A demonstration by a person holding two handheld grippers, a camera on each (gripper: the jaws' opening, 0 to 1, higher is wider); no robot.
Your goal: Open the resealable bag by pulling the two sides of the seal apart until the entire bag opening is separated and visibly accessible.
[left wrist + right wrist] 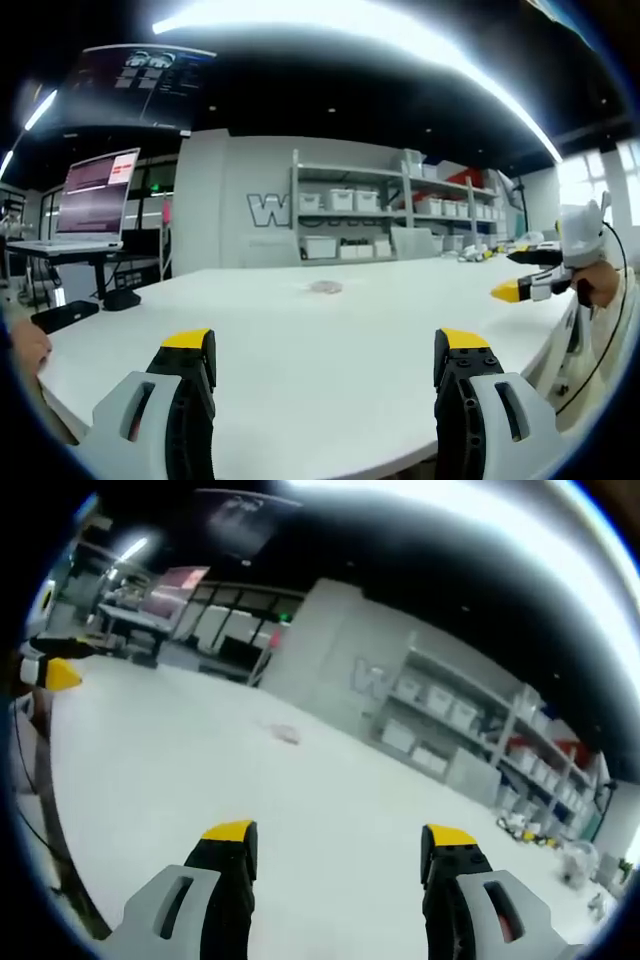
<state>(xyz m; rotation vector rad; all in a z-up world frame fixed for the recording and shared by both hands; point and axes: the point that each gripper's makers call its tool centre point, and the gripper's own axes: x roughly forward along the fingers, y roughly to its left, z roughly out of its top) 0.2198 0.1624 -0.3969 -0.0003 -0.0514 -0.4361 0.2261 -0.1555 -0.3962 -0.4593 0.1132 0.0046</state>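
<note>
The small, flat, pale pinkish resealable bag is lying far out on the broad white table, well apart from both of my grippers; in the right gripper view it is showing as a faint smear, too small for me to make out its seal. I am holding my left gripper over the table's near edge with its yellow-tipped black fingers spread wide and holding nothing. My right gripper is gaping wide too, empty. White storage bins are sitting on grey metal shelves; their contents are hidden.
</note>
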